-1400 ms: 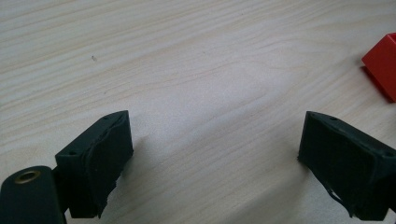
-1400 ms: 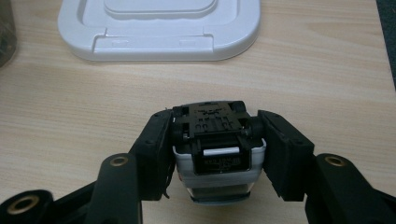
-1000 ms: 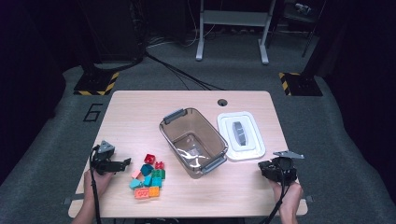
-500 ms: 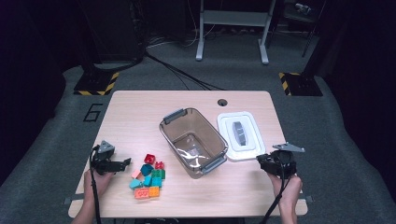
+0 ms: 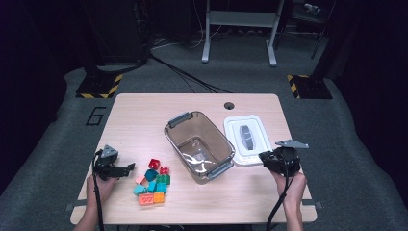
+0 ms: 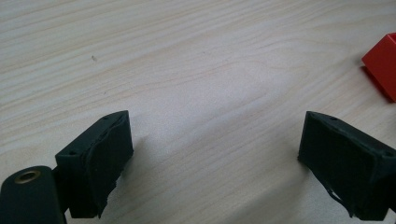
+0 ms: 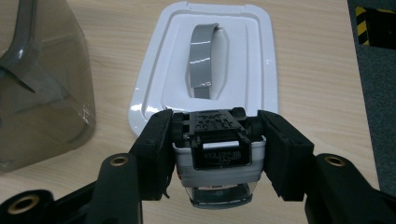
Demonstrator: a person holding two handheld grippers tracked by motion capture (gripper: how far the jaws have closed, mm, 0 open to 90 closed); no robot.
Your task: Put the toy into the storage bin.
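My right gripper (image 5: 263,159) hovers at the table's right, just in front of the white lid (image 5: 235,126). Its jaws are shut on a small black, white and grey object (image 7: 217,156), which I cannot identify; they clamp its two sides. The lid (image 7: 159,79) lies flat with its grey handle (image 7: 205,56) up. My left gripper (image 5: 129,167) rests low at the table's left and points at a pile of coloured toy blocks (image 5: 153,182). Its jaws stand wide open over bare wood (image 6: 212,158), with a red block (image 6: 384,63) off to the right.
A clear grey bin (image 5: 169,132) with grey handles stands in the table's middle, and looks empty. Its wall (image 7: 42,93) shows to the left of the held object. A round cable hole (image 5: 229,105) sits near the far edge. Dark floor surrounds the table.
My right gripper has risen and drifted a little toward the lid and bin, still holding its object. The left gripper and the blocks have stayed put.
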